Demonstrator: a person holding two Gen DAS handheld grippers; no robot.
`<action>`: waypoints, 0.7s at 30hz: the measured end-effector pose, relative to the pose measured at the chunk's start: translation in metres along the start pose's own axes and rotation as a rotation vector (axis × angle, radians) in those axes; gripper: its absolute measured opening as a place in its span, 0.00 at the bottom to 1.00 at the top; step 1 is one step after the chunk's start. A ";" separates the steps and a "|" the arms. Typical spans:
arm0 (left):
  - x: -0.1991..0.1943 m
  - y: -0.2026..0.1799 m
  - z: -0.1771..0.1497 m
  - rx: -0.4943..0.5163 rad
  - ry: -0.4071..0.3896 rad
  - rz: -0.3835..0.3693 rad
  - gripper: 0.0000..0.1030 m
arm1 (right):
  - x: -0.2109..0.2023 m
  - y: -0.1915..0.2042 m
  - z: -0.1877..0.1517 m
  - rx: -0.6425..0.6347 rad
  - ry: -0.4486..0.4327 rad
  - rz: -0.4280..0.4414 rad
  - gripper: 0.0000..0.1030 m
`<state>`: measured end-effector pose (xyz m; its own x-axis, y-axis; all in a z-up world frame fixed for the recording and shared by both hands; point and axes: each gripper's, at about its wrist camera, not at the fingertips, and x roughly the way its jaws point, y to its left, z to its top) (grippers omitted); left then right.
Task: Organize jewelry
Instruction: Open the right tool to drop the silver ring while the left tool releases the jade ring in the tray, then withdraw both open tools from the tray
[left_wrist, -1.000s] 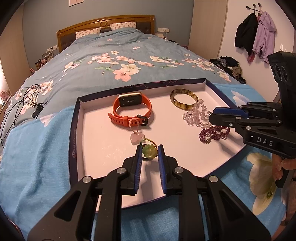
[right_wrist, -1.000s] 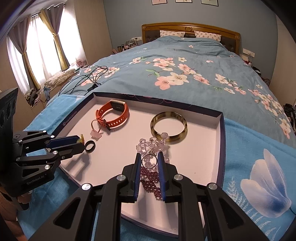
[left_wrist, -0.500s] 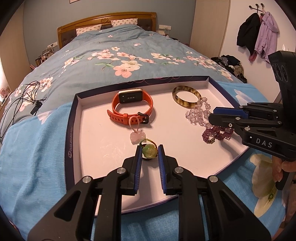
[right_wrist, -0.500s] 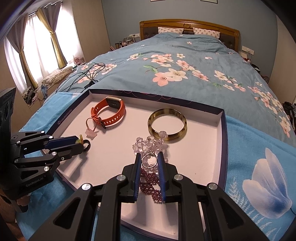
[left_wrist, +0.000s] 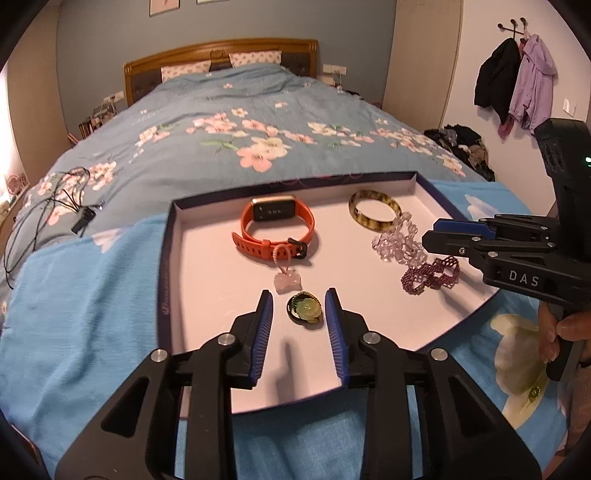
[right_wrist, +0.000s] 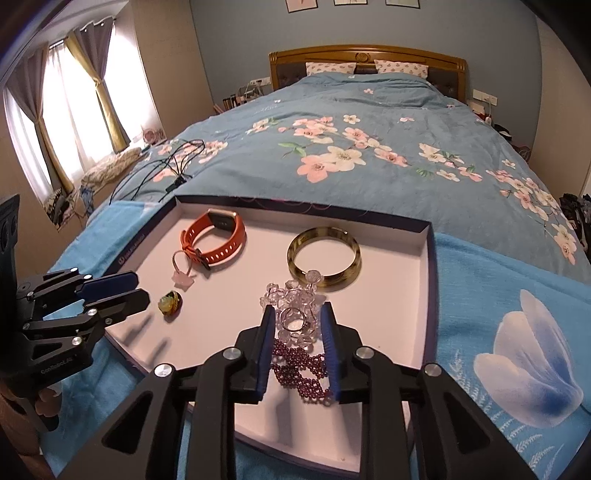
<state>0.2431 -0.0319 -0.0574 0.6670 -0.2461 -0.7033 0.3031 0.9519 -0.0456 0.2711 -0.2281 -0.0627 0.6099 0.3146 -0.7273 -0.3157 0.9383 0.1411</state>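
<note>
A white tray (left_wrist: 207, 295) with a dark rim lies on the blue bed cover. My left gripper (left_wrist: 298, 293) has its jaws opening around a green-stone ring (left_wrist: 306, 312), which lies on the tray clear of both pads. My right gripper (right_wrist: 297, 308) is also opening; a clear crystal bracelet (right_wrist: 291, 299) lies between its pads, over a purple bead bracelet (right_wrist: 299, 369). An orange watch (left_wrist: 275, 225), a pink pendant (left_wrist: 288, 282) and a tortoiseshell bangle (left_wrist: 375, 214) rest farther back. Each gripper shows in the other's view: the right gripper (left_wrist: 430, 234), the left gripper (right_wrist: 142, 288).
The tray sits at the foot of a bed with a floral quilt (right_wrist: 332, 147). Black cables (left_wrist: 55, 199) lie on the quilt to the left. Jackets (left_wrist: 517, 74) hang on the right wall. A person's hand (left_wrist: 554, 332) grips the right handle.
Both grippers' jaws have widened. The left one has let go of the green-stone ring, now lying on the tray. The right one has loosened from the crystal bracelet.
</note>
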 end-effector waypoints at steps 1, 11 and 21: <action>-0.004 0.000 -0.001 0.001 -0.008 -0.001 0.31 | -0.002 0.000 0.000 0.003 -0.005 0.002 0.25; -0.057 -0.006 -0.028 0.019 -0.076 0.002 0.41 | -0.038 0.005 -0.019 0.012 -0.052 0.047 0.33; -0.083 -0.024 -0.055 0.056 -0.078 -0.032 0.49 | -0.082 0.011 -0.056 0.006 -0.089 0.064 0.47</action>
<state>0.1429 -0.0246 -0.0374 0.7067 -0.2922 -0.6444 0.3613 0.9321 -0.0265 0.1763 -0.2514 -0.0390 0.6510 0.3847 -0.6544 -0.3520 0.9168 0.1889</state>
